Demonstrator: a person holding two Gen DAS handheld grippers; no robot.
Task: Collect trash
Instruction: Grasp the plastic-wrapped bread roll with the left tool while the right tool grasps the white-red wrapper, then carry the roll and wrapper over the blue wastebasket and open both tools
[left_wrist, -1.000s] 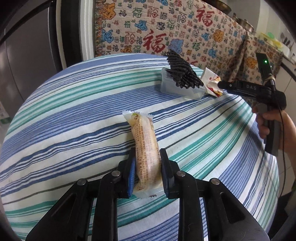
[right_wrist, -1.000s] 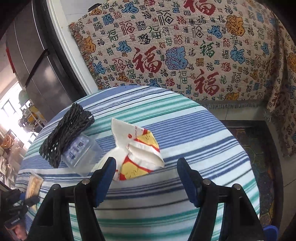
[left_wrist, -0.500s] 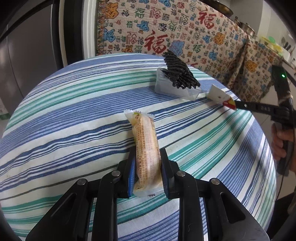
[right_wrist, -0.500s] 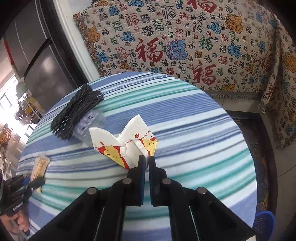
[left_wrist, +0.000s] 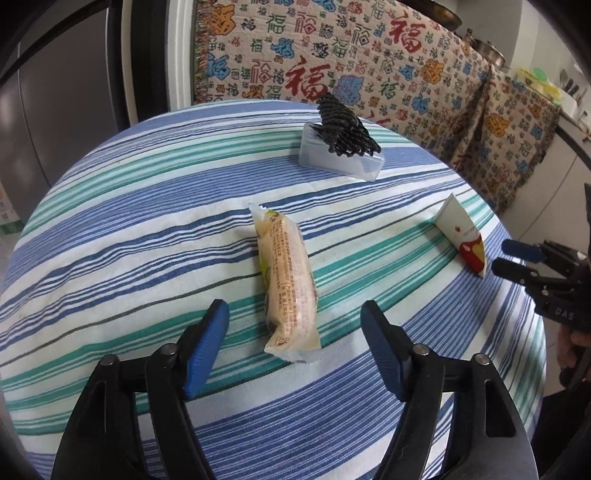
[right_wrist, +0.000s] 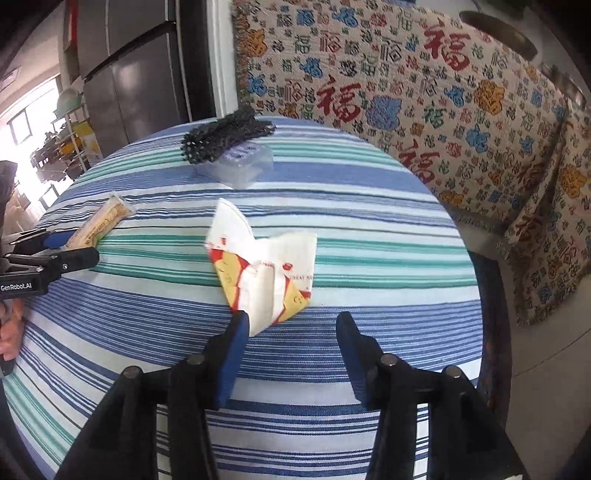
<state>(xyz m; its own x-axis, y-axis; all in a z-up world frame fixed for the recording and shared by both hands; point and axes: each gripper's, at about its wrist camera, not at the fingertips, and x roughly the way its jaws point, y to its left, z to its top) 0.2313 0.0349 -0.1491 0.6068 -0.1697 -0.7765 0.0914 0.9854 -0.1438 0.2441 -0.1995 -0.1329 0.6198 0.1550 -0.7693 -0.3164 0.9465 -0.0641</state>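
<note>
While both sets of jaws are spreading apart, two pieces of trash lie loose on the round striped tablecloth (left_wrist: 110, 221). At the centre of the left wrist view, a long snack wrapper (left_wrist: 288, 284) lies flat, its near end between the blue pads of the left gripper (left_wrist: 295, 347), which are opening and do not touch it. At the centre of the right wrist view, a crumpled white, red and yellow paper wrapper (right_wrist: 264, 269) rests on the cloth; its lower corner overlaps the pad on the left of the right gripper (right_wrist: 291, 354), whose jaws are opening too, with nothing pinched between them. Each piece sits close to the table's near edge, seemingly drawn there for easier collecting, though no bin shows plainly. Toward the upper part of both views, a clear plastic box (left_wrist: 340, 162) sits well apart from the wrappers, with a black mesh sleeve (left_wrist: 345, 125) draped on top; both look untouched. A patterned blanket (right_wrist: 424, 92) covers furniture behind the table.
</note>
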